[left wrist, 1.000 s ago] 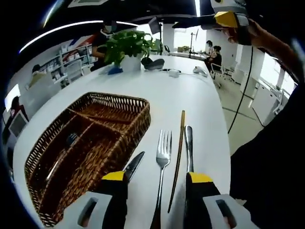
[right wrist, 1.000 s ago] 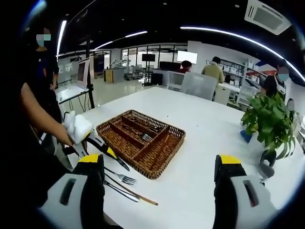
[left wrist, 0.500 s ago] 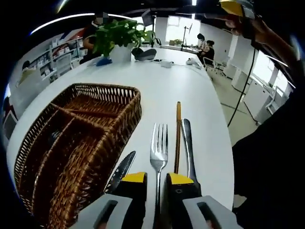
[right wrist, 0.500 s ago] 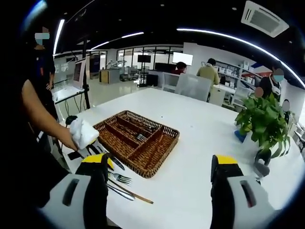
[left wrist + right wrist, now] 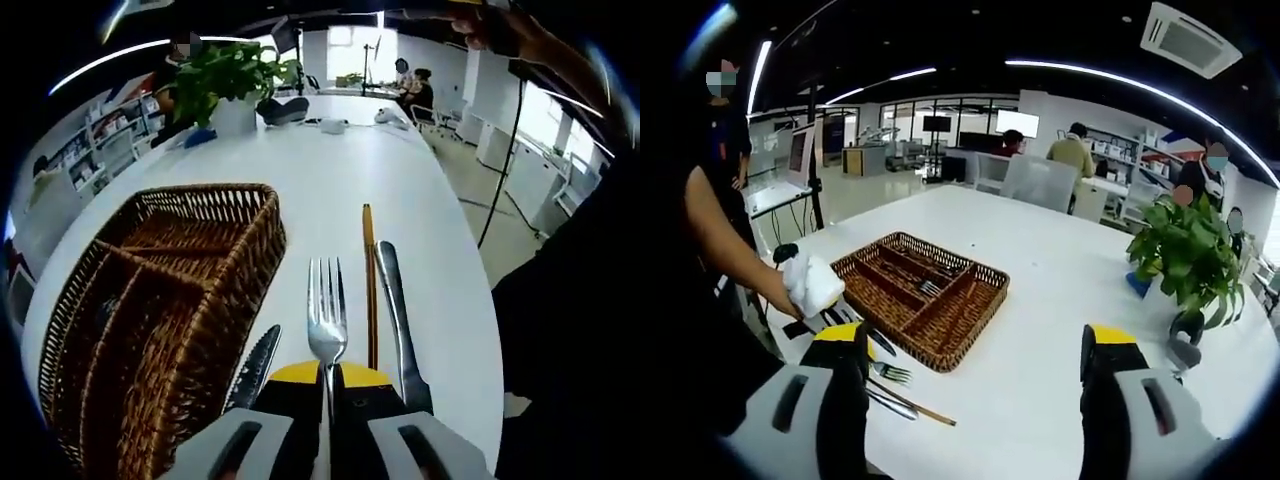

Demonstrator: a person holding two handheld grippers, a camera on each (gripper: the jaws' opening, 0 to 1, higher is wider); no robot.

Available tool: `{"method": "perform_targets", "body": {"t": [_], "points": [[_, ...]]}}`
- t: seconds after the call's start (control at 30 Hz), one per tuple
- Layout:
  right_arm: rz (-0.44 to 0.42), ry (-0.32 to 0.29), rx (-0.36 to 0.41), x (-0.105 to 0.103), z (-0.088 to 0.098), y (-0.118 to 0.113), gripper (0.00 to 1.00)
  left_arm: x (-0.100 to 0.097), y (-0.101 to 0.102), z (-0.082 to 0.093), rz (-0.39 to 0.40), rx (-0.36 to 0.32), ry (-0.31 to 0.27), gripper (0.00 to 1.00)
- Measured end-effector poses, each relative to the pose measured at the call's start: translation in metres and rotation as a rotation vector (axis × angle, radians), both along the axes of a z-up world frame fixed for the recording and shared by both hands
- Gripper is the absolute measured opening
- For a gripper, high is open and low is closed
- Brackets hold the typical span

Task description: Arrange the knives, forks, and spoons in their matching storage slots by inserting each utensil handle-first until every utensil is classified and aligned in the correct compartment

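My left gripper [image 5: 327,380] is shut on the handle of a silver fork [image 5: 327,312] that lies on the white table with its tines pointing away. A knife blade [image 5: 256,362] lies just left of the fork, against the wicker basket [image 5: 215,275]. To the fork's right lie a wooden chopstick [image 5: 368,275] and a metal utensil [image 5: 396,315]. My right gripper [image 5: 970,345] hangs open above the table with nothing between its jaws. From there I see the basket [image 5: 965,315] with a fork [image 5: 928,288] in one slot, and the left gripper [image 5: 840,315] at the loose utensils [image 5: 895,385].
A potted plant [image 5: 232,85] stands at the far end of the table [image 5: 330,170], also seen as a potted plant [image 5: 1188,262] to the right. The person's gloved hand [image 5: 812,282] holds the left gripper. Other people sit at desks behind. The table edge runs close to the utensils.
The left gripper's jaws have closed from wide open onto the fork's handle, and it has moved in closer. The right gripper has stayed open with only a slight shift of view.
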State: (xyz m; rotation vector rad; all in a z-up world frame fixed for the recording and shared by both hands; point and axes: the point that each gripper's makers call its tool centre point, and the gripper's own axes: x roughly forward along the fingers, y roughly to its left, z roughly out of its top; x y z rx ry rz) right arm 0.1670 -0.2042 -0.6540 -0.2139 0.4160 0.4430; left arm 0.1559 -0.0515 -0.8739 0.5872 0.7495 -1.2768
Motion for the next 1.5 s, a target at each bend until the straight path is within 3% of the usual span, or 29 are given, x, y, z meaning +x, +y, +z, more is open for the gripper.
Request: {"method": "perform_targets", "body": {"t": [0.1,0.17,0.27,0.33,0.4,0.73,0.9,1.1,1.5], "points": [[0.006,-0.005,0.000,0.001,0.002,0.002,0.89,-0.001,0.000,0.000,0.001,0.014,0.005,0.03],[0.015,-0.008,-0.003,0.001,0.002,0.003,0.89,-0.003,-0.001,0.000,-0.073,0.010,-0.040,0.02],[0.018,-0.010,-0.003,0.002,0.003,0.005,0.89,-0.003,0.000,-0.001,-0.055,0.010,-0.030,0.01],[0.020,-0.016,-0.008,0.003,0.006,0.006,0.89,-0.001,0.003,-0.001,-0.058,0.033,-0.063,0.01],[0.019,-0.022,-0.004,0.003,0.008,0.006,0.89,-0.001,0.002,0.004,-0.053,0.014,-0.071,0.01],[0.042,-0.037,0.004,0.009,0.012,0.016,0.90,0.032,0.009,0.066,0.066,-0.115,-0.096,0.00],[0.054,-0.038,0.010,0.011,0.012,0.024,0.90,0.043,0.016,0.086,0.098,-0.148,-0.101,0.00],[0.076,-0.041,0.012,0.014,0.013,0.034,0.90,0.045,0.024,0.103,0.126,-0.180,-0.113,0.00],[0.108,-0.040,0.016,0.017,0.014,0.048,0.90,0.047,0.040,0.119,0.187,-0.237,-0.094,0.00]]}}
